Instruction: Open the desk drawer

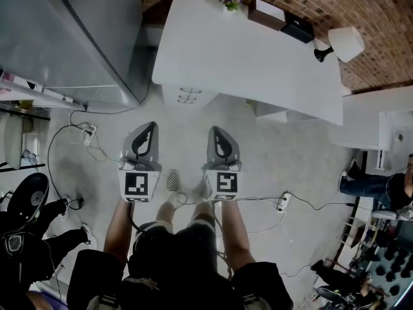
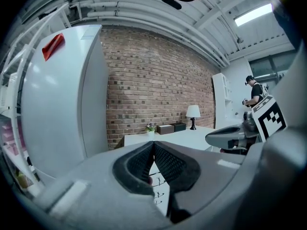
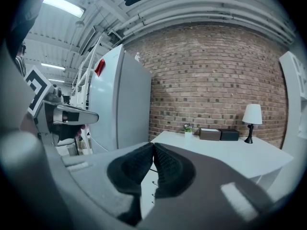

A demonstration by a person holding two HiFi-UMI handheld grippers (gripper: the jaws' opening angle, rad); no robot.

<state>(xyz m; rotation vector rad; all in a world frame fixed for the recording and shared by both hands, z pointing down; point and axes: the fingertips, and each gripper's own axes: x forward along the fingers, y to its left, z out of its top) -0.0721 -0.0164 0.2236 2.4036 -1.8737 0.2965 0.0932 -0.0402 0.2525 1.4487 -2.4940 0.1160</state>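
Two grippers are held out side by side ahead of the person, whose checkered shoes (image 1: 172,180) show just beneath the marker cubes (image 1: 137,185). The left gripper (image 1: 150,127) is clenched, its ribbed pads meeting at the tips with nothing between them, and the right gripper (image 1: 215,132) is clenched on nothing in the same way; each gripper view shows the pads pressed together. Both point toward the white desk (image 1: 245,57) and stand apart from it, with a stretch of pale floor (image 1: 277,154) between the tips and the furniture. On that floor, cables trail to a power strip (image 1: 282,202) at the person's right and to another at the left. Beyond the tips, the stack of drawers (image 1: 187,95) sits under the desk's end nearest the fridge (image 1: 77,37). Its fronts carry small curved handles one above another and line up flush, with none pulled out. In both gripper views these handles show in the gap below the closed pads. The tall grey fridge stands just left of the desk. Along the desk's far edge sit a small potted plant (image 1: 231,0), a brown box (image 1: 268,11), a black box (image 1: 298,28) and a lamp (image 1: 345,42) with a white shade. Behind them runs a brick wall (image 1: 361,5). Far off at the right, another person (image 1: 381,186) is partly in view.
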